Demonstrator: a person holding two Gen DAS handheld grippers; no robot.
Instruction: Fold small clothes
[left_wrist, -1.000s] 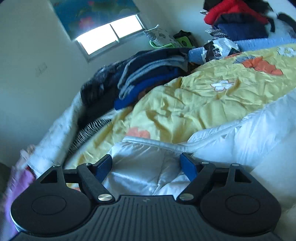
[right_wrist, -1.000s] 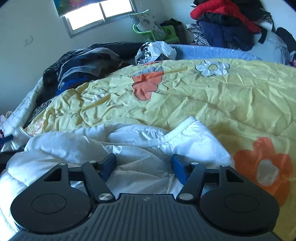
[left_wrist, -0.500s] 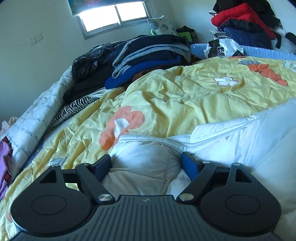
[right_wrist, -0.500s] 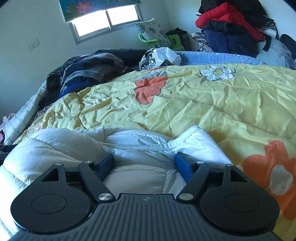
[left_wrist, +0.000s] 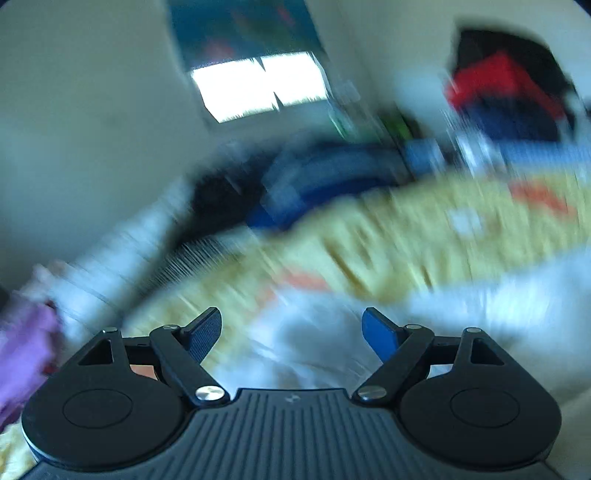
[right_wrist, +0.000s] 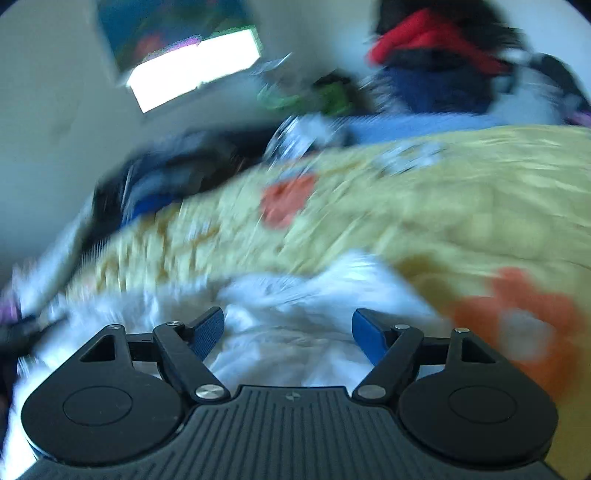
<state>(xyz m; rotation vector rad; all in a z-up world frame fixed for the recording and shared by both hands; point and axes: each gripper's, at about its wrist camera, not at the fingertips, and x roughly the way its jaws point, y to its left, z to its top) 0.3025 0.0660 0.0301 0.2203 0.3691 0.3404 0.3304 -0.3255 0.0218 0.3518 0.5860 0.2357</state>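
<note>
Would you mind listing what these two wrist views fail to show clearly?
- Left wrist: motion blur smears the white garment; its edges and folds are unreadable.
- Right wrist: the same garment runs under the right gripper body.
- Both: far clothes pile is blurred into colours.

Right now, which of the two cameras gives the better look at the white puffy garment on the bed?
The right wrist view: the white garment fills the foreground between that gripper's open fingers, folds faintly visible despite blur. The left wrist view shows the same white garment smeared more heavily, with part of it running off toward the right edge.
</note>
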